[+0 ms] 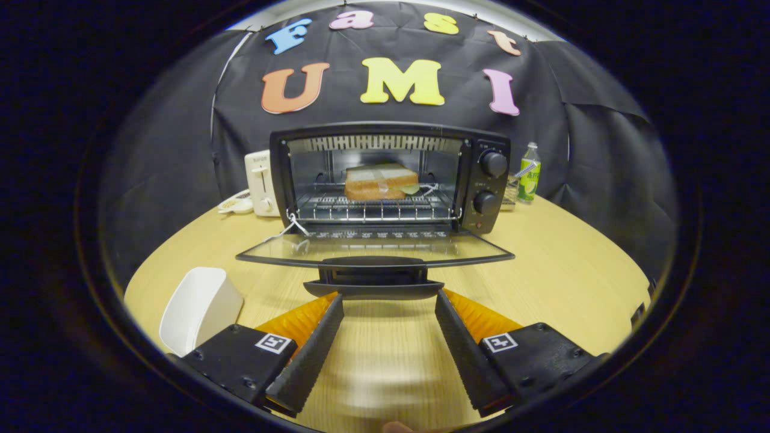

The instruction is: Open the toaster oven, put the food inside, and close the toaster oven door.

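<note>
A black toaster oven (pixel 481 180) stands on the wooden table with its glass door (pixel 373 248) folded down flat toward me. A brown sandwich-like piece of food (pixel 380 181) lies on the wire rack (pixel 376 209) inside. The door's black handle (pixel 373 282) sits just ahead of my fingertips. My gripper (pixel 389 297) is open, its two ribbed black fingers (pixel 313 352) spread wide, one to each side of the handle, with nothing between them but bare table.
A white container (pixel 198 308) stands left of my left finger. A white toaster (pixel 261 182) and a small white object (pixel 236 205) sit left of the oven. A green bottle (pixel 529 173) stands to its right. The round table's edge (pixel 631 282) curves on the right.
</note>
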